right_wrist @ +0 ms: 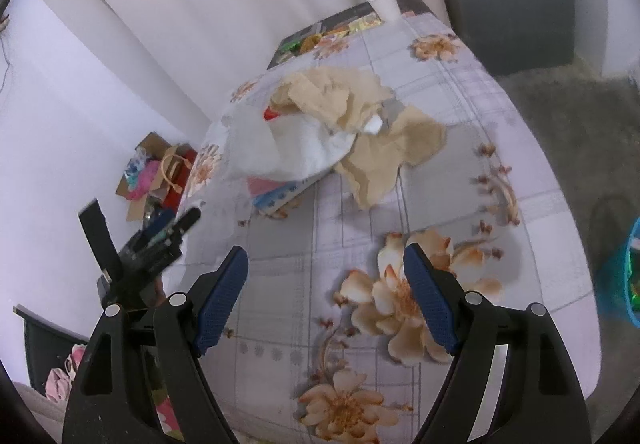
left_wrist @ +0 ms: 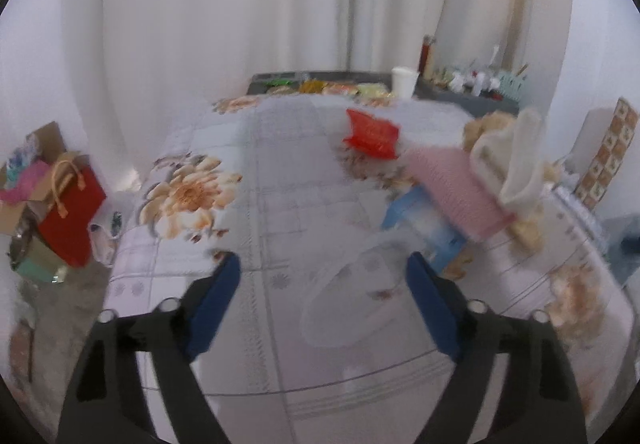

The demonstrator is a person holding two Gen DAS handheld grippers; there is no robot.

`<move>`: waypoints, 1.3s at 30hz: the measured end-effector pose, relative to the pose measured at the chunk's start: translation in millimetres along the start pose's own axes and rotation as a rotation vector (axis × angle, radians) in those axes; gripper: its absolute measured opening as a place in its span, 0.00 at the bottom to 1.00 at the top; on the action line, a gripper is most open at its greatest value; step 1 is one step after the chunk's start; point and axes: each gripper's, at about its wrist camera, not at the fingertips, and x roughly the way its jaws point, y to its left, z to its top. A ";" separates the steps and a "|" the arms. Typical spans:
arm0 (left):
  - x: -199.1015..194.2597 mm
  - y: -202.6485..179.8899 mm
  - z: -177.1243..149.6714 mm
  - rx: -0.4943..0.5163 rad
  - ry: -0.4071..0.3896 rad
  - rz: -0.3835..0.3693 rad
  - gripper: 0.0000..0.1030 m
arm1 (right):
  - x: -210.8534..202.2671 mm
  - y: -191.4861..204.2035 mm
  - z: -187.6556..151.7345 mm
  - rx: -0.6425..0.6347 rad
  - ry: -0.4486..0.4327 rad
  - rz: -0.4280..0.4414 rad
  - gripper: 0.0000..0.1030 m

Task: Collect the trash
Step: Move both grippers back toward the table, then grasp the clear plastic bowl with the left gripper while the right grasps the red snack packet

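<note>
Both tongs, left (left_wrist: 323, 270) and right (right_wrist: 326, 264), gape over tablecloth (right_wrist: 360, 212); teal basket (right_wrist: 624, 276) holds green scraps

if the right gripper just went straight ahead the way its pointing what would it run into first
Probably the flowered tablecloth first, since the open right gripper angles down at bare cloth. Skimming above it, it would meet the crumpled tan paper next; depth is unclear.
</note>
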 end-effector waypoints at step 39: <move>8.8 21.3 -11.8 -0.196 0.073 -0.037 0.05 | 321.1 87.4 226.7 -0.066 0.557 -0.281 0.56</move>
